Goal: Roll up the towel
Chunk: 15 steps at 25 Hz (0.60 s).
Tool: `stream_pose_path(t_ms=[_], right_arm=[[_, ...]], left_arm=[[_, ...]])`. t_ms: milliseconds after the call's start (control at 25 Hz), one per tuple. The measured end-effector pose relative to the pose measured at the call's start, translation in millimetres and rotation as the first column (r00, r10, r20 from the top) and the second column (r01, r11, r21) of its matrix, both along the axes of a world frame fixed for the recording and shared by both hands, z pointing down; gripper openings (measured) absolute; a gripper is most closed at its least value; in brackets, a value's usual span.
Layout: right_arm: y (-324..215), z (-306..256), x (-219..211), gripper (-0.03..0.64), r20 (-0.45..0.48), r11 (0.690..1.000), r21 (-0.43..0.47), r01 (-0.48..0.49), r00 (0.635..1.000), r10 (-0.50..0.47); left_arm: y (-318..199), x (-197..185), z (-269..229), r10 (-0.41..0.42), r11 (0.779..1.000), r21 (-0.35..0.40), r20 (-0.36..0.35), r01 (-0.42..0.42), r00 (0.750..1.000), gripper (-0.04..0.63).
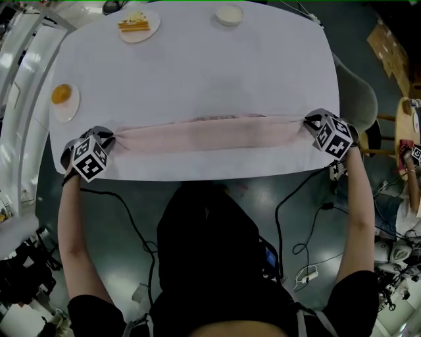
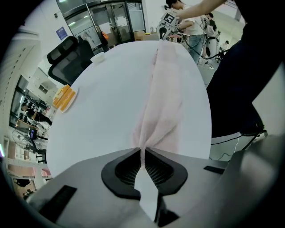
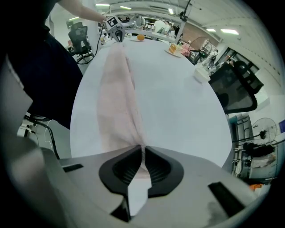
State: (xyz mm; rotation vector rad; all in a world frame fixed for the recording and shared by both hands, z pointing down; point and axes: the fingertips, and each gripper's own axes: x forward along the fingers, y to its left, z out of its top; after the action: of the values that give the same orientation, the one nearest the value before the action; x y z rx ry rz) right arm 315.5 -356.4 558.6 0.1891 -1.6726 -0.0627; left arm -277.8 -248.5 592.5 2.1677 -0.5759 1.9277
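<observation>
The person stands at the near edge of a white desk (image 1: 197,66) with both arms out, a gripper in each hand, both pointing steeply down at the desktop. Between them lies the towel (image 1: 204,133), pale pink, drawn into a long, narrow band that runs from side to side across the near part of the desk, roughly in line with the near edge and a little back from it. The left gripper (image 1: 113,140) has one end of the band and the right gripper (image 1: 308,124) the other, and their marker cubes sit just over the desk's two near corners. In the left gripper view the black ribbed fingers (image 2: 127,168) are brought almost together with a thin gather of pink cloth nipped at their tips, and the towel fans out from there and stretches away over the white top towards the far gripper. The right gripper view shows the same: its fingers (image 3: 121,169) are closed narrow on the bunched end of the cloth, with creases spreading from the pinch. The cloth looks loosely folded along its length rather than flat, with a soft ridge on its far side. Well apart from the towel, at the far edge of the desk, stand a plate (image 1: 139,33) with a layered orange and yellow slice and a small pale bowl (image 1: 229,14). Near the left edge is a second plate (image 1: 68,105) bearing a round orange thing. A grey chair (image 1: 360,99) stands beside the desk on the right, and black cables (image 1: 289,210) trail over the dark floor by the person's feet.
</observation>
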Motion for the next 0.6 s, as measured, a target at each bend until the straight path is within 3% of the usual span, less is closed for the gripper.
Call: stream_pose_path(t_ms=[600], right_arm=[[-25.2, 32.1, -1.6, 0.031, -0.051, 0.999, -0.046, 0.016, 0.999, -0.018]], left_arm=[[-24.4, -2.7, 18.0, -0.027, 0.997, -0.079, -0.002, 0.027, 1.000, 0.032]])
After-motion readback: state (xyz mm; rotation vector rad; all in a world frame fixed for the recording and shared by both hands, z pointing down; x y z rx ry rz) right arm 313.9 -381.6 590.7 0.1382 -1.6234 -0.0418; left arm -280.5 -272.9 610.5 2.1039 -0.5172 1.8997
